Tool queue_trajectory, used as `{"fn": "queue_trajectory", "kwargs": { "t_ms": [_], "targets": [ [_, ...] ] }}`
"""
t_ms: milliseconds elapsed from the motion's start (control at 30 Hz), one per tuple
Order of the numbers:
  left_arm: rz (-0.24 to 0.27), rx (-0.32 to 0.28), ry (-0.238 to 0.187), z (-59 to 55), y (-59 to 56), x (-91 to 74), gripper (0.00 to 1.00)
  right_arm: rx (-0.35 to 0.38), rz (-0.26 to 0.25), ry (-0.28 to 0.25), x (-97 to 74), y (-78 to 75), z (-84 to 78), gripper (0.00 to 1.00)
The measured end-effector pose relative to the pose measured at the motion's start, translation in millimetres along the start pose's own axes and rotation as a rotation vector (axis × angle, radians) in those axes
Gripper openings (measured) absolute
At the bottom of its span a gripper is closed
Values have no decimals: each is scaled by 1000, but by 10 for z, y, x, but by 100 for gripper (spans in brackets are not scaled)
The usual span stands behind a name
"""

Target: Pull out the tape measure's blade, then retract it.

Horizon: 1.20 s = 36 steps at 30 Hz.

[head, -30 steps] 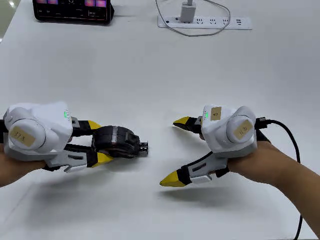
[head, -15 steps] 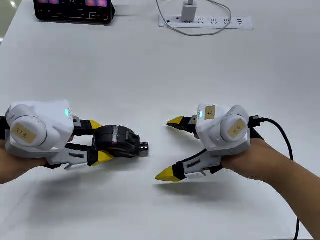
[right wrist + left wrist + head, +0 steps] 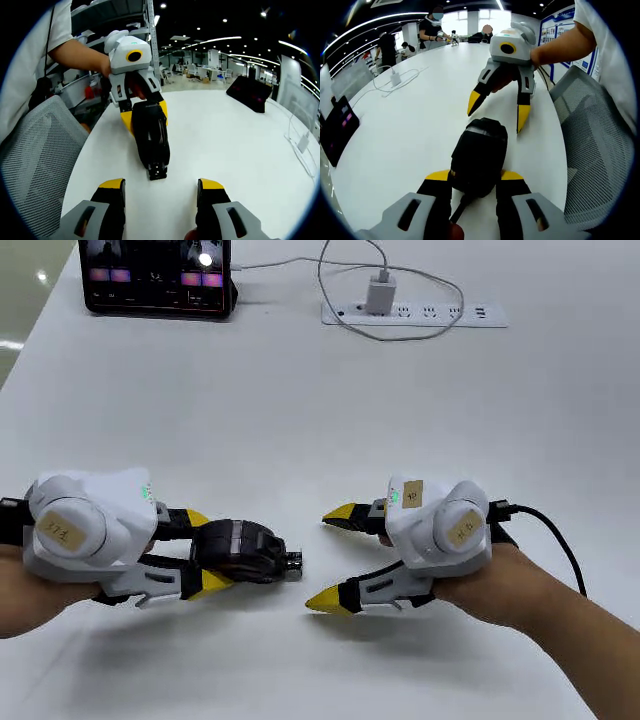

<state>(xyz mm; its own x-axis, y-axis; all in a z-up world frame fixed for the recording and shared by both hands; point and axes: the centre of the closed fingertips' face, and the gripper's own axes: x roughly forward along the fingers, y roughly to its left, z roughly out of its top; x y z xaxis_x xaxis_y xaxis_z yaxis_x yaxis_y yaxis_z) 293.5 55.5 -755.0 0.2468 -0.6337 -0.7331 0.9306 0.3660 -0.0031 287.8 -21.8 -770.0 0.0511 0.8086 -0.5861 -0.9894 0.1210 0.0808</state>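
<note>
Left gripper (image 3: 200, 552) clamps chunky black tape measure (image 3: 250, 548) on smooth white desk (image 3: 300, 410); right gripper (image 3: 330, 558) yellow-tipped jaws apart.

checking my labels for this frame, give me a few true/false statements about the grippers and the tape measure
1. The left gripper is shut on the tape measure. True.
2. The right gripper is clamped on the end hook. False: its jaws are open and clear of the hook.
3. The tape measure is extended far out. False: only the end hook shows at its front.
4. A charger is plugged into the power strip. True.
</note>
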Motion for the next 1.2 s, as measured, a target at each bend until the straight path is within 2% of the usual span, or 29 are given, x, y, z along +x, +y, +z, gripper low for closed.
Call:
{"fn": "queue_trajectory", "kwargs": {
  "t_ms": [67, 100, 367, 900, 1200],
  "targets": [
    [6, 16, 0, 7, 26, 2, 28, -7, 4, -6, 17, 5, 18, 53],
    [2, 1, 5, 4, 23, 2, 28, -7, 6, -6, 25, 8, 20, 51],
    [1, -4, 3, 2, 14, 4, 27, -18, 20, -15, 82, 19, 34, 43],
    [-4, 1, 13, -3, -17, 2, 27, -38, 37, -28, 180, 13, 70, 29],
    [-5, 2, 18, -7, -18, 4, 27, -68, 50, -44, 219, 17, 96, 18]
  ]
}}
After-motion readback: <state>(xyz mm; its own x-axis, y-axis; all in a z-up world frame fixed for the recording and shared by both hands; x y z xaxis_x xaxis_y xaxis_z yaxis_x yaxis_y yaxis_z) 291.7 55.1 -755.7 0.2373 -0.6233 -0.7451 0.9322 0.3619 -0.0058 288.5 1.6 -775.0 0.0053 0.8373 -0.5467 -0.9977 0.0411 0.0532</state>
